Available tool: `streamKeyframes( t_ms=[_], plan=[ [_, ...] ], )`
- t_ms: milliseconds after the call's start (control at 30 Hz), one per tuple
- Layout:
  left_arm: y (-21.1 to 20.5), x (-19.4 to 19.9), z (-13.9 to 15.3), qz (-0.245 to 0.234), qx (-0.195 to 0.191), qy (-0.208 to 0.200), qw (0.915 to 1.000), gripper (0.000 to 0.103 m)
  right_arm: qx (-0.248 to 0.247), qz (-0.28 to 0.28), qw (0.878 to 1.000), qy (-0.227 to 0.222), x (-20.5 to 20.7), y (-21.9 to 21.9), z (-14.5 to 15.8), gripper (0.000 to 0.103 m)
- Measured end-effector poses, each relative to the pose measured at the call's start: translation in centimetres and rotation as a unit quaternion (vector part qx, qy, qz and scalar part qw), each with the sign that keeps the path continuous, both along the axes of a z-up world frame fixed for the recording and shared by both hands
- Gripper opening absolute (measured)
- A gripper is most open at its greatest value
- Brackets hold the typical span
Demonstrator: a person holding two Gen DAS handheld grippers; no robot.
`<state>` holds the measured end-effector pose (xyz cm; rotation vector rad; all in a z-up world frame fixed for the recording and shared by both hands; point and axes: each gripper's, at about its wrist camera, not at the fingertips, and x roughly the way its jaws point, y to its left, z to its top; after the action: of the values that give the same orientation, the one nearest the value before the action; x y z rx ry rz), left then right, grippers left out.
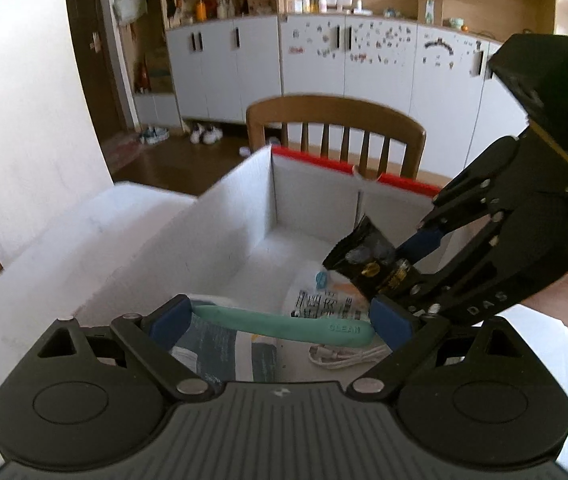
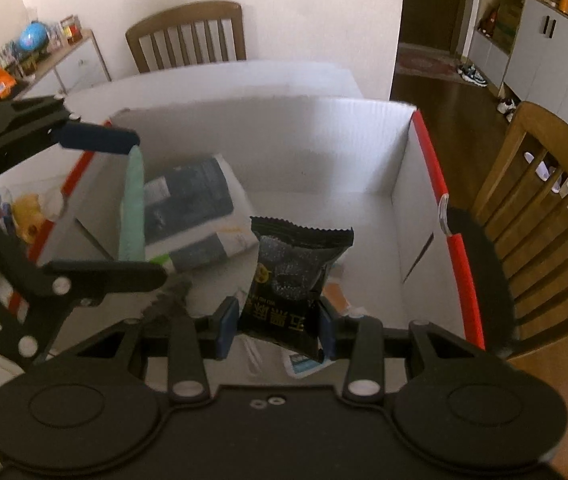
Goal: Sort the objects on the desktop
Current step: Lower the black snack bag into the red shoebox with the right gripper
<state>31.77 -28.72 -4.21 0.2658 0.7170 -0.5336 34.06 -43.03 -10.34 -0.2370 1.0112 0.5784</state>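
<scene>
A white cardboard box [image 1: 243,208] with a red rim stands on the white table [image 1: 63,248]. My left gripper [image 1: 279,322] is shut on a teal bar [image 1: 243,316] marked CLEAN, held end to end between its blue pads, just over the box's near side. Beside it on the right, my right gripper [image 1: 400,272] is shut on a black snack packet [image 1: 364,256] above the box floor. In the right wrist view the black snack packet [image 2: 296,264] stands up from my right gripper [image 2: 277,330], and the left gripper [image 2: 139,206] with the teal bar [image 2: 131,184] hangs at the left.
Inside the box [image 2: 364,140] lie a dark-covered book [image 2: 191,196], a white cable [image 1: 344,356] and a printed paper packet [image 1: 324,304]. Wooden chairs [image 1: 336,120] [image 2: 544,200] stand close behind the box. Small colourful items [image 2: 27,208] lie outside its left wall.
</scene>
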Motion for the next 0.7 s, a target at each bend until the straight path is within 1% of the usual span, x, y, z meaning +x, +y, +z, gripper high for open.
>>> streamKeyframes(
  t_ms=[133,300,367,500,700],
  plan=[
    [-0.4,1.7,-0.9,0.006,0.006,0.031,0.9995,0.096,-0.014,0.007,1.000,0.008,0.7,0.1,-0.7,0.041],
    [-1.3,2.6,-1.6,-0.002,0.025,0.059,0.9980,0.096,-0.025,0.015,0.999,0.019,1.1,0.4,-1.5,0.041],
    [-1.5,3.2,-1.6,-0.004,0.023,0.065,0.9976,0.097,-0.029,0.019,0.999,0.023,1.2,0.4,-1.9,0.041],
    [-2.0,4.0,-2.0,-0.005,0.038,0.089,0.9953,0.096,-0.036,0.023,0.999,0.032,1.5,0.6,-2.6,0.041],
    [-2.4,4.9,-2.8,-0.006,0.060,0.134,0.9891,0.097,-0.044,0.026,0.998,0.043,2.0,1.0,-3.2,0.041]
  ],
)
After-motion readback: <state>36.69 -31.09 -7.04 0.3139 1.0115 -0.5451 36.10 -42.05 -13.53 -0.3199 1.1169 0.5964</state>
